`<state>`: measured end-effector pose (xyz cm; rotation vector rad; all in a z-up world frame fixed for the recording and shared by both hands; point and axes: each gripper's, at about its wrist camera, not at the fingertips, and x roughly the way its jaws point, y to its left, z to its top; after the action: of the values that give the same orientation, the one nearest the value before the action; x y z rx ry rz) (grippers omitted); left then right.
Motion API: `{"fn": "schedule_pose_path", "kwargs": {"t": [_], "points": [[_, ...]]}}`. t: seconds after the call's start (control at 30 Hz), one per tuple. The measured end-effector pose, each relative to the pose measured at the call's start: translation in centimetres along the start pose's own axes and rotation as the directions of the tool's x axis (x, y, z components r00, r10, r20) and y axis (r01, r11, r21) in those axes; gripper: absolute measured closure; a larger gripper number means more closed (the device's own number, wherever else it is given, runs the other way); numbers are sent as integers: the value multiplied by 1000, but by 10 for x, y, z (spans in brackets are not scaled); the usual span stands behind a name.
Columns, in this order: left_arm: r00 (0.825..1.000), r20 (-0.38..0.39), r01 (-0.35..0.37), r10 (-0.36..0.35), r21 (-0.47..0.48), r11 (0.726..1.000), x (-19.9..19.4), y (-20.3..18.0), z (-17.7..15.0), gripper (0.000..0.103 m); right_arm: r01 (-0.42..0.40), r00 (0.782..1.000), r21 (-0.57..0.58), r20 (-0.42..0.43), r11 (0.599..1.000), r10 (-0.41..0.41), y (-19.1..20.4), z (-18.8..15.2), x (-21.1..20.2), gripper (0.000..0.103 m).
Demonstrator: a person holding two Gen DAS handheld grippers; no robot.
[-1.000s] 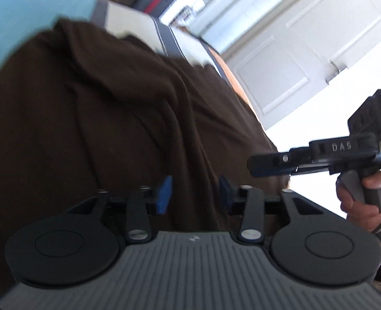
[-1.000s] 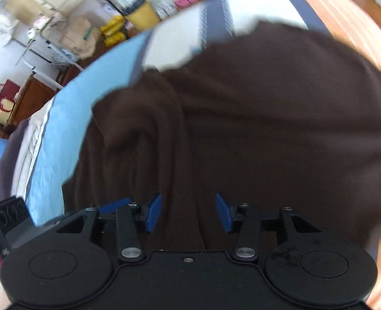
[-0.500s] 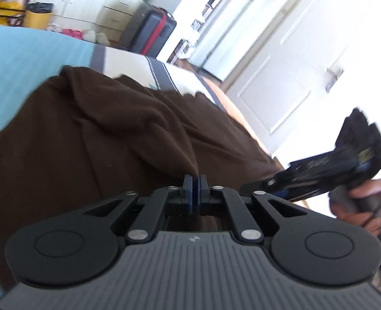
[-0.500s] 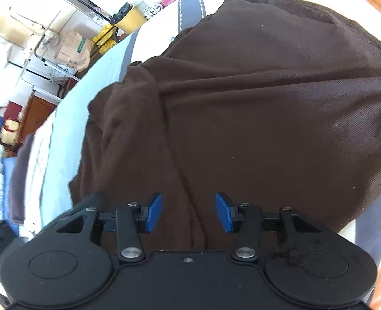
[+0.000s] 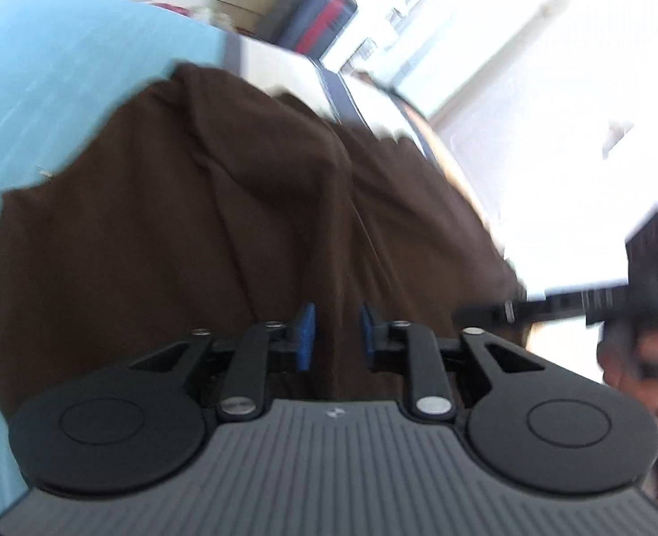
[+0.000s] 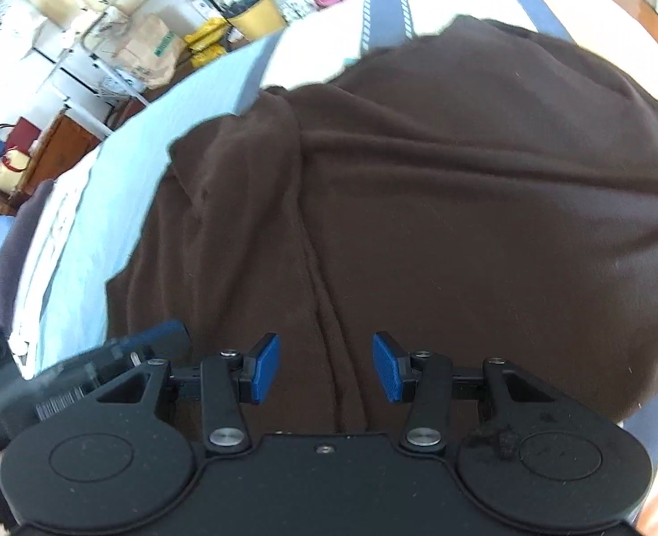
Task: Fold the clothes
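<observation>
Brown garment (image 6: 463, 205) spread rumpled on bed (image 5: 61, 71) — left gripper (image 5: 334, 335) jaws just reopened, nothing pinched; right gripper (image 6: 326, 368) jaws apart over fabric — gripping nothing.

right gripper (image 6: 326, 366) fingers apart | above brown garment (image 6: 463, 223) | blue sheet (image 6: 119, 187)

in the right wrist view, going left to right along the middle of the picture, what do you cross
grey pillow → white bedding → light blue sheet → brown garment
</observation>
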<state>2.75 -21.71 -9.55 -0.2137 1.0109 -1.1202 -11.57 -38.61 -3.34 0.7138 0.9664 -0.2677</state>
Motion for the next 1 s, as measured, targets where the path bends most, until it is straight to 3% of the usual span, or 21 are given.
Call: {"fn": "schedule_pose_path", "kwargs": {"t": [0.07,0.17,0.23,0.33,0.4,0.47,0.5,0.57,0.67,0.7,0.8,0.87,0.93,1.0], "points": [[998,44,-32,34,-34,999,0,12,22,79,-44,998,-29,35,999,45,7,3,2,51],[991,82,-110,109,7,994,10,20,54,73,-109,990,-76,81,991,115,18,8,4,51],[982,100,-163,159,33,986,23,22,73,57,-145,985,-143,70,979,156,31,8,11,51],[976,60,-213,208,92,973,53,30,95,43,-146,984,-247,67,958,167,49,8,22,51],[972,13,-235,236,137,962,77,37,110,43,-148,983,-290,58,945,172,56,8,30,51],[972,21,-233,232,167,958,87,43,117,61,-159,983,-306,37,939,179,57,8,38,51],[972,40,-235,231,186,954,88,42,119,99,-165,983,-312,24,935,182,57,7,42,51],[966,90,-254,240,199,946,78,39,120,98,-175,983,-324,-2,930,184,57,7,51,51],[938,229,-295,260,138,945,53,44,132,102,-153,988,-326,-53,933,143,53,6,66,51],[928,255,-311,271,131,941,47,47,137,101,-148,989,-327,-68,933,133,51,5,70,51],[946,185,-292,267,120,949,43,62,143,97,-159,987,-333,-81,930,140,53,8,72,50],[940,195,-300,280,84,950,37,74,144,86,-163,986,-328,-87,931,142,53,11,72,50],[944,192,-275,268,14,961,31,92,146,58,-162,986,-332,-85,929,142,53,9,70,50],[961,166,-215,223,-63,975,28,111,150,58,-157,987,-347,-82,925,137,56,7,67,50]]}}
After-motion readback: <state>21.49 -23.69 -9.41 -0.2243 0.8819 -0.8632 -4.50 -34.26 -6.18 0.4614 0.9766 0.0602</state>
